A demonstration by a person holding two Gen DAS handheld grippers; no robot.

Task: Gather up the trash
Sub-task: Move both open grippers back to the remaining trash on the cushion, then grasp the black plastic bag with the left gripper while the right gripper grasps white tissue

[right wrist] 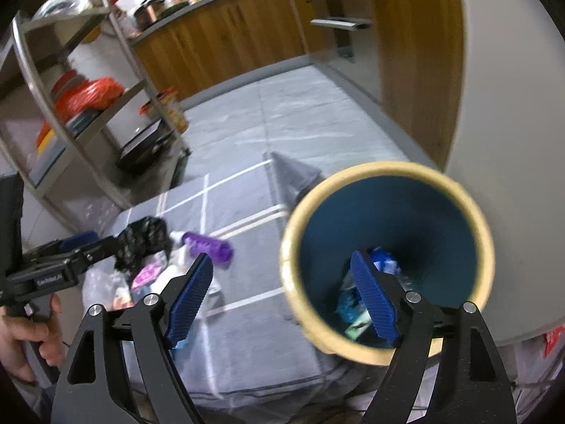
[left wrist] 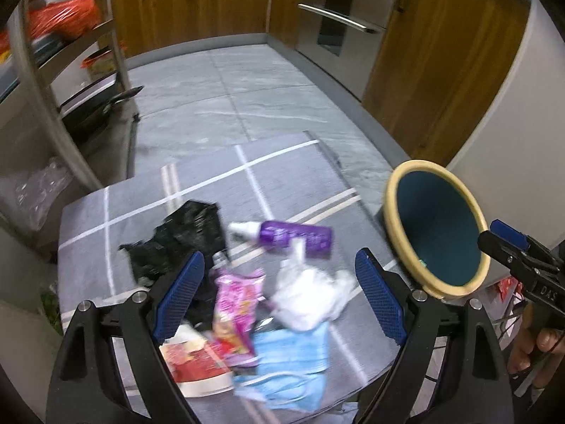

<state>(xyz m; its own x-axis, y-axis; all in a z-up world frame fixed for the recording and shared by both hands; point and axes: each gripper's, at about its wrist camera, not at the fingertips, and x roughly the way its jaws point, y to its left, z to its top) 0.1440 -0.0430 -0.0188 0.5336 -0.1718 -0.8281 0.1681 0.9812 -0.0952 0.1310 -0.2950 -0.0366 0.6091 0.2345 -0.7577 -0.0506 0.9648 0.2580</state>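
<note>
A heap of trash lies on a grey cloth-covered table (left wrist: 282, 173): a black plastic bag (left wrist: 183, 236), a purple bottle (left wrist: 293, 236), a pink wrapper (left wrist: 235, 304), crumpled white tissue (left wrist: 307, 296), a blue face mask (left wrist: 289, 364) and a red-and-white packet (left wrist: 194, 364). My left gripper (left wrist: 279, 293) is open above the pink wrapper and tissue. A cream-rimmed teal bin (right wrist: 388, 254) stands at the table's right edge with several scraps (right wrist: 385, 265) inside. My right gripper (right wrist: 282, 296) is open and empty, its right finger over the bin's mouth.
A metal shelf rack (right wrist: 88, 113) with bags and containers stands to the left. Wooden cabinets (left wrist: 197, 3) and a steel oven (left wrist: 335, 21) line the far side. A white wall (right wrist: 512, 141) rises right behind the bin. The floor (left wrist: 247, 95) is grey tile.
</note>
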